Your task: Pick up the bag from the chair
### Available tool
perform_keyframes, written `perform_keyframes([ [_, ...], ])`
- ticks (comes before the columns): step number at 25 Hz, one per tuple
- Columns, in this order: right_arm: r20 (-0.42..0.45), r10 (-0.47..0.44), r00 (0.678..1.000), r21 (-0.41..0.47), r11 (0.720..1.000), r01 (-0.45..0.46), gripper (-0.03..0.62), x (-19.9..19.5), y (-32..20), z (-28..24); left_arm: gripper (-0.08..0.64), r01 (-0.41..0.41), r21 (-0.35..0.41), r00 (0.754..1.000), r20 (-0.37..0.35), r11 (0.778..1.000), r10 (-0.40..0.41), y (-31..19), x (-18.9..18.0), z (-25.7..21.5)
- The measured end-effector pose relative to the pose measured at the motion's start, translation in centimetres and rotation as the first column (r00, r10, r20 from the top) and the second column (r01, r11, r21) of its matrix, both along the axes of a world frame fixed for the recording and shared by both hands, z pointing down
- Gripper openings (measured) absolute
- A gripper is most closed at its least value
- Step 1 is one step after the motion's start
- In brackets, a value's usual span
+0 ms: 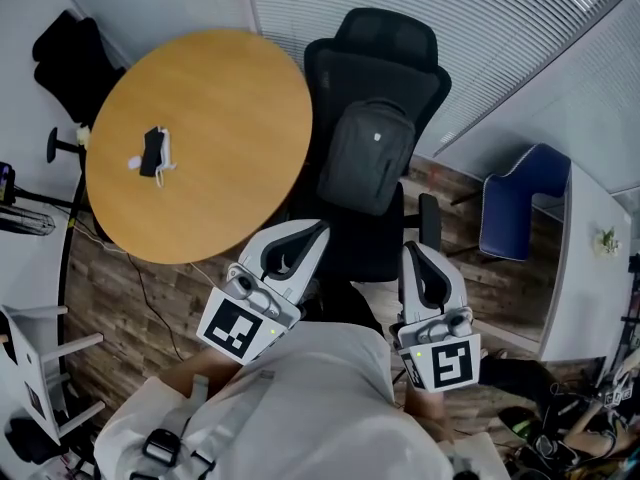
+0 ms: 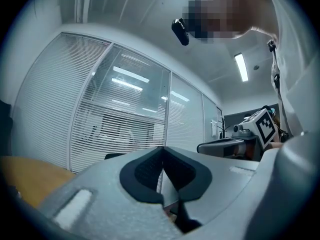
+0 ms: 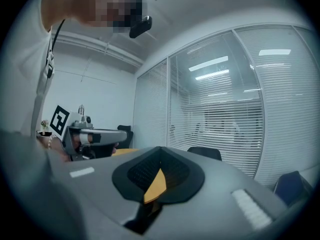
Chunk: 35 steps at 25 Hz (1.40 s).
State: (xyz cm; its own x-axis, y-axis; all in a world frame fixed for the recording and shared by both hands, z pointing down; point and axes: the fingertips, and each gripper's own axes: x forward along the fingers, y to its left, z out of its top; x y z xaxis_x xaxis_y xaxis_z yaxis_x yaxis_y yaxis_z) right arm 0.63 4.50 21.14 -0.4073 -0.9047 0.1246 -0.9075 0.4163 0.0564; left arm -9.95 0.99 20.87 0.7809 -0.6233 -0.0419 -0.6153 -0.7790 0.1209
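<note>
Bag (image 1: 366,156) lies on chair (image 1: 385,43), untouched.
Left gripper (image 1: 316,228) and right gripper (image 1: 413,252) both clenched, empty, short of the bag.

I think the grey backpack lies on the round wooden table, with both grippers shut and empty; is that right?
Not quite: the head view shows the backpack resting on the black office chair beside the round wooden table. The left gripper and right gripper are indeed shut and empty.
</note>
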Motion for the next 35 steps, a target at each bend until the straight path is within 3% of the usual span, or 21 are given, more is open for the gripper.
perform_keyframes([
  [21, 0.026, -0.01, 1.0, 0.013, 1.0, 0.009, 0.005, 10.2, -8.5, 1.9, 0.005, 0.018, 0.002, 0.999, 0.037, 1.0, -0.018, -8.4, 10.0, 1.6],
  [35, 0.016, -0.053, 0.998, -0.006, 0.999, 0.053, 0.005, 14.7, -11.3, 1.6, 0.005, 0.054, -0.025, 0.997, 0.058, 0.998, -0.053, -10.9, 14.4, 1.5],
])
